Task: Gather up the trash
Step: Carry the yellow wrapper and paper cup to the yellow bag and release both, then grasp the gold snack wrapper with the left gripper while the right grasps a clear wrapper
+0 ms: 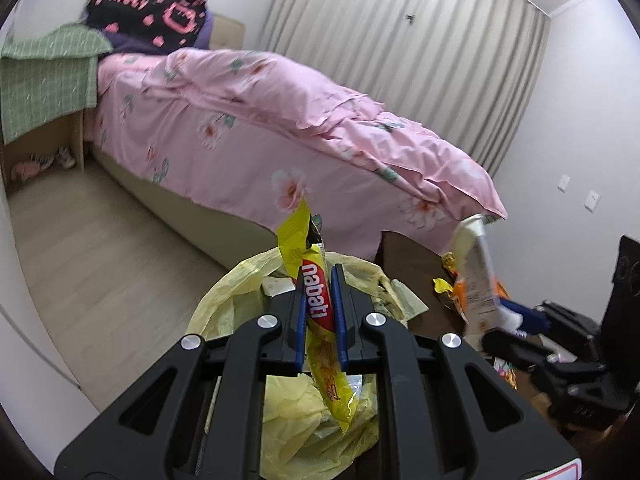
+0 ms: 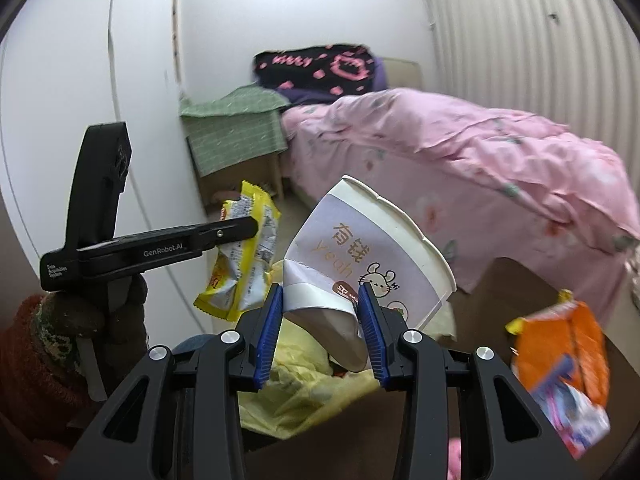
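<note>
Bedside: wrapper (image 1: 318, 304) between fingers (image 1: 298, 320)

My left gripper (image 1: 319, 304) is clamped on a yellow snack wrapper (image 1: 318, 300) (red "nabati" label) above the open yellow trash bag (image 1: 240, 292). At right, the right gripper (image 1: 516, 320) holds a paper cup (image 1: 478, 272); behind, a pink-covered bed (image 1: 280, 120).

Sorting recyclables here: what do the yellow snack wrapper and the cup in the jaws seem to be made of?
Yellow snack wrapper: looks like thin glossy plastic film, crinkled, with crimped ends; its back looks silvery, possibly foil-lined. Cup: looks like matte printed paperboard, with a rolled white rim and a side crushed flat.
</note>
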{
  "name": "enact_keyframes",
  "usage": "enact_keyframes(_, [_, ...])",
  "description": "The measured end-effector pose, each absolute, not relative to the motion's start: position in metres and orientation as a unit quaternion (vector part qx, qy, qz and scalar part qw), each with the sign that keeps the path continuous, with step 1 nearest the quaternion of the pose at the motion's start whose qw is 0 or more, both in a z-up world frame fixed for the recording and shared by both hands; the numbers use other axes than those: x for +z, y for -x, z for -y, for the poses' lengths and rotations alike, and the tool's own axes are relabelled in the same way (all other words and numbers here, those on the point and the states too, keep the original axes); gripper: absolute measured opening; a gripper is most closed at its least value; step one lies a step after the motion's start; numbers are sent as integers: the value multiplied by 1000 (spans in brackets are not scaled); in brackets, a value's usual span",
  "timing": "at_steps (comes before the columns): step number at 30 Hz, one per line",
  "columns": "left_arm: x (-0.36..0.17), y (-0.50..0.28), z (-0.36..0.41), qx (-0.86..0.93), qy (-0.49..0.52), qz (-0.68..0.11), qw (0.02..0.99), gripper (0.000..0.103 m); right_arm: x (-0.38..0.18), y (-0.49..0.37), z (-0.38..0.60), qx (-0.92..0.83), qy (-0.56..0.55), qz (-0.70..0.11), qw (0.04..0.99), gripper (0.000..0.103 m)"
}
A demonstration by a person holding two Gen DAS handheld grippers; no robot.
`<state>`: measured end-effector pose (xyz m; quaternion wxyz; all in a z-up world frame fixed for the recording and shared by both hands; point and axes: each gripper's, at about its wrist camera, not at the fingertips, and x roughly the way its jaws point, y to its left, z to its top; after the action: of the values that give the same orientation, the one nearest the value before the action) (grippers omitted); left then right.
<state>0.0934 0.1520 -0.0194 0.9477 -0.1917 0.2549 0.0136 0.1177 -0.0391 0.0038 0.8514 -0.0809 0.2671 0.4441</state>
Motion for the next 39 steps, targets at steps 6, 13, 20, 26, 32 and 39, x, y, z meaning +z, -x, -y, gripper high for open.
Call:
enact_keyframes(6, [-25,-110,-155,11,208,-263,942,11,-19,-146,14,455,102,-290,836,37])
enact_keyframes(13, [-42,-129,-166,1,247,-281,927,26,-36,-169,18,440,84,-306,840,37])
enact_keyframes(20, [-46,-126,-177,37,266,-274,924,52,-36,-177,30,408,67,-303,858,56])
enact_keyframes(26, [-43,-124,-169,52,238,-271,931,56,-29,-173,61,376,55,-304,874,56])
enact_keyframes(32, [-41,-125,-150,17,229,-279,933,58,-21,-162,123,305,41,-300,903,56])
enact_keyframes(39, [-44,-143,-92,-69,199,-305,929,66,-25,-151,206,226,7,-308,924,64])
